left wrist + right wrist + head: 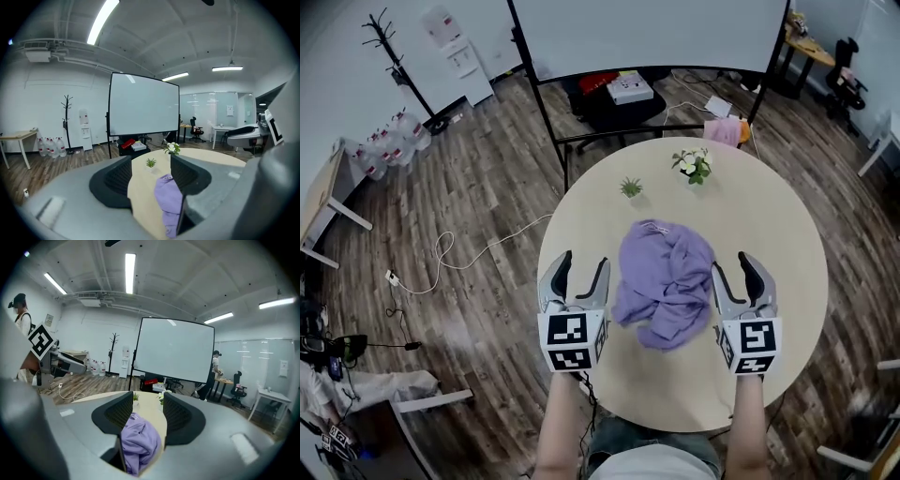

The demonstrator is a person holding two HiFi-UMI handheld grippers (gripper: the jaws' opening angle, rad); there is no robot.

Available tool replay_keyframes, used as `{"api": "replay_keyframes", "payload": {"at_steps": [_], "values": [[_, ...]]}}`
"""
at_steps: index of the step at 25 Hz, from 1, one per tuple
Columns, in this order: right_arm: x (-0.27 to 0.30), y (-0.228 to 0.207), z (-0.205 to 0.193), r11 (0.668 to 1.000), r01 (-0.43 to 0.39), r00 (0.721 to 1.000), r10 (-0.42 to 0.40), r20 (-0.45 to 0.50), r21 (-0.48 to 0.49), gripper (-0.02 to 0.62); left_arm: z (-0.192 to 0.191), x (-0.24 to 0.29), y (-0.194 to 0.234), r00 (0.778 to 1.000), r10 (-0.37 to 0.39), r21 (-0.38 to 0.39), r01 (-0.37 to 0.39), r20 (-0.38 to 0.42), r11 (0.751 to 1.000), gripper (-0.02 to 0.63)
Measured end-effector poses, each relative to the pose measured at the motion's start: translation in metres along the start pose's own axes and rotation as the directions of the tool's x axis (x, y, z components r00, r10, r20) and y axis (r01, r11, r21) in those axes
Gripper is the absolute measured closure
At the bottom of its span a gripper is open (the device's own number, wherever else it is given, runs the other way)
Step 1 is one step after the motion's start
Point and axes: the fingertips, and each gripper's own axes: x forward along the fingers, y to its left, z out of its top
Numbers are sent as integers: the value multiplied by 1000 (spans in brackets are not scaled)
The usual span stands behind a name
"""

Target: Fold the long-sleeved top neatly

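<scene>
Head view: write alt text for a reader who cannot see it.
A crumpled purple long-sleeved top lies on a round beige table between the left gripper and the right gripper, both open and empty. A small green plant and a white-flowered plant stand at the table's far side.

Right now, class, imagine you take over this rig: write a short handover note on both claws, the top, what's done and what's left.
Left claw: open, empty, beside the left edge of the purple top.
Right claw: open, empty, at its right edge.
Top: crumpled heap on the round table, not spread.
Done: nothing folded.
Left: spread it flat, fold sleeves in, fold body.
</scene>
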Motion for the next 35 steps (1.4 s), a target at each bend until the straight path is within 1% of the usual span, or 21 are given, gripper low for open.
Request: {"api": "replay_keyframes", "payload": {"at_steps": [4,9,12,14,17,21,26,29,31,35], "values": [[34,6,-12,1000,-16,999,17,-44,15,373,-20,36,3,997,-45,-19,44,-56,999,351],[73,16,-28,998,-38,994,42,-98,43,373,-52,75,8,986,-90,-60,82,-140,995,351],[95,21,-41,997,-51,989,57,-134,54,368,-75,96,12,973,-102,-76,88,-207,993,349],[109,22,-53,997,-57,984,66,-166,58,367,-90,110,11,963,-115,-97,93,-242,991,336],[125,24,-68,995,-64,975,78,-208,70,364,-107,128,8,949,-143,-129,110,-280,986,333],[142,25,-86,995,-72,960,88,-265,68,362,-128,148,2,930,-169,-143,128,-327,981,333],[162,29,-109,990,-89,939,120,-322,110,351,-158,166,-6,890,-210,-170,152,-404,974,332],[173,34,-127,985,-107,915,151,-375,137,344,-175,173,-11,861,-252,-209,175,-442,962,333],[178,37,-141,981,-115,890,173,-422,159,341,-185,177,-17,835,-287,-233,197,-469,952,332],[181,43,-169,973,-129,832,212,-513,193,347,-206,181,-30,768,-350,-259,245,-537,934,333]]}}
